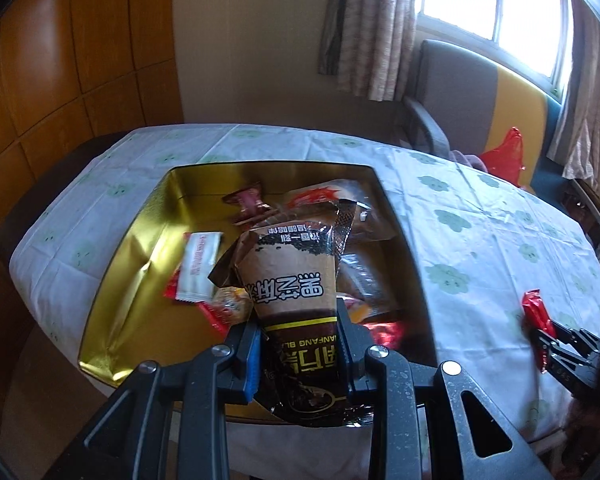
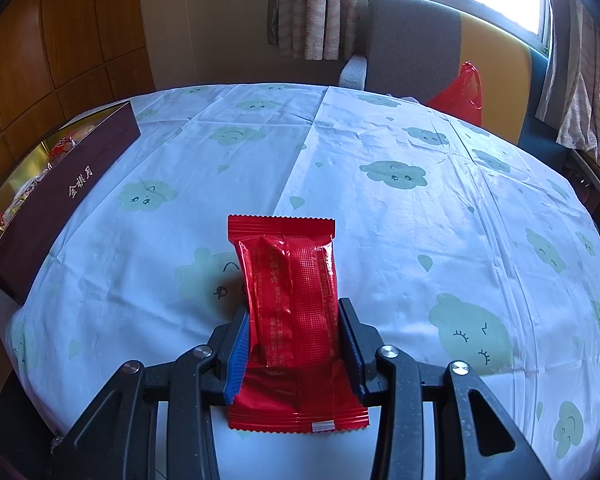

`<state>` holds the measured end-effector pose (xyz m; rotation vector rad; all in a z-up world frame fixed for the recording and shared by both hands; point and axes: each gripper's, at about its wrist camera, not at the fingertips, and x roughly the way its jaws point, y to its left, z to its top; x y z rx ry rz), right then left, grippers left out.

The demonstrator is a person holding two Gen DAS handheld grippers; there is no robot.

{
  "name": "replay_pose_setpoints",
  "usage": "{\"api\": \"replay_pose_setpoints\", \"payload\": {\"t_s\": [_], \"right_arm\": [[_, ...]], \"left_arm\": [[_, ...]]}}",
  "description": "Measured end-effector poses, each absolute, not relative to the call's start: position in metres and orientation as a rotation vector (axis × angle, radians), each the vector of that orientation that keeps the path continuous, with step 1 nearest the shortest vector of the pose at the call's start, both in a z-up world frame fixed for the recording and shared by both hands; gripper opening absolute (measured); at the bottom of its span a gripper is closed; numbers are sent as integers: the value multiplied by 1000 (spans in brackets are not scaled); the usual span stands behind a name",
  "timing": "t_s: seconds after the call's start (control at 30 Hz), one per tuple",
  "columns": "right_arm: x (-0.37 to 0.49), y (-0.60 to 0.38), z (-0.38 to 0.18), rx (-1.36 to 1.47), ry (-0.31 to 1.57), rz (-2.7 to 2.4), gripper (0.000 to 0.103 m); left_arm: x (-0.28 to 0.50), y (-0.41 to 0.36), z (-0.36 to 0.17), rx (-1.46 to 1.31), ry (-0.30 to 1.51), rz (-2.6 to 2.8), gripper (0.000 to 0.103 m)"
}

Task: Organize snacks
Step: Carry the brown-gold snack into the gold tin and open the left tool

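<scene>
— What's the layout from where you're standing?

— A table under a cloud-print tablecloth [image 2: 380,152], with a gold-lined gift box [image 1: 140,248] sitting open on the left part of it. From the right-hand camera you only see its dark maroon side wall. It already holds a jumble of wrapped snacks, so I'd judge it's the collecting bin, left open where both grippers can reach it.

— And the grippers?

— The left gripper [image 1: 300,344] is right over the near edge of the box, clamped on a brown-and-black sesame snack bag [image 1: 296,292]. The bag stands up between the fingers, its crumpled top leaning out over the box's contents. My guess is it's poised there so that letting go drops it inside.

— The right one?

— The right gripper [image 2: 294,344] is well apart from the box, out over bare cloth, pinching a red snack packet [image 2: 292,292] by its lower half. The fingers are narrowed just to the packet's width, pads pressed on both sides so the foil bows slightly; the crimped top edge sticks forward, free. Whether the packet touches the cloth, I can't tell.

— Anything left loose on the table?

— None that I can see; just these two in hand.
</scene>
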<state>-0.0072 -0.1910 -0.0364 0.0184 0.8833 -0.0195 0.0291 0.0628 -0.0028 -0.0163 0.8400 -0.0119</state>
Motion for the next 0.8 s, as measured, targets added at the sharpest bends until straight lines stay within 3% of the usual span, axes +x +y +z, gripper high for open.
{"api": "replay_pose_setpoints", "payload": {"t_s": [0.37, 0.63, 0.8], "right_arm": [[-7, -191, -37, 17, 885, -22, 41], [-7, -191, -37, 16, 887, -27, 41], [-7, -191, -37, 16, 886, -26, 41]], "left_arm": [[38, 151, 0, -158, 847, 135, 31], [52, 147, -29, -163, 925, 107, 31], [60, 139, -48, -158, 974, 88, 41]]}}
